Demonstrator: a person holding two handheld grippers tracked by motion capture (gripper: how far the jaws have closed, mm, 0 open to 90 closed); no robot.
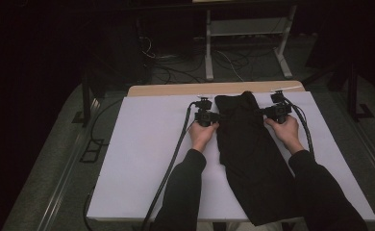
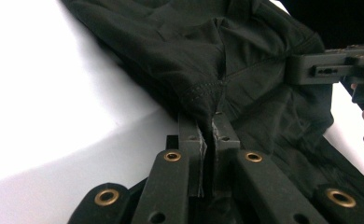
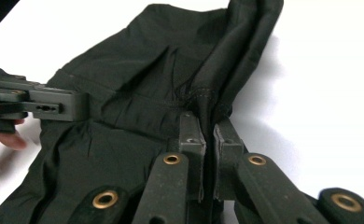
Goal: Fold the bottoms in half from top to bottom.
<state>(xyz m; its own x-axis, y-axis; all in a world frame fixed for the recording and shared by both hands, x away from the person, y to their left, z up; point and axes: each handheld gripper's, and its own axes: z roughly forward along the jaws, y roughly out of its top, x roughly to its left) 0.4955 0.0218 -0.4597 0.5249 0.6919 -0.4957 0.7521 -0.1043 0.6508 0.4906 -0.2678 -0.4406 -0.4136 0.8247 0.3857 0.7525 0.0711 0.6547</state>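
A black garment (image 1: 250, 154) lies lengthwise down the middle of a white table top (image 1: 142, 159), its far end near the table's back edge and its near end reaching the front edge between the person's forearms. At the far end the cloth is pinched from both sides. The left gripper (image 1: 213, 117) bites its left edge and the right gripper (image 1: 265, 113) its right edge, each held by a hand resting on the table.

The left gripper view brings the hold close: the left gripper's (image 2: 208, 125) jaws are pressed together on a stitched hem of the garment (image 2: 245, 60), which bunches up between the pads. Across the cloth, the other gripper's jaws reach in from the right edge of that view.

The right gripper view shows the same on the opposite side: the right gripper (image 3: 209, 123) is clamped on a seamed fold of the garment (image 3: 124, 93) that stands up in a ridge, with the left gripper's jaws entering from the left.

The high view alone shows a black cable (image 1: 171, 163) trailing from the left gripper to the front edge, and a metal frame (image 1: 248, 43) on the dark floor beyond.
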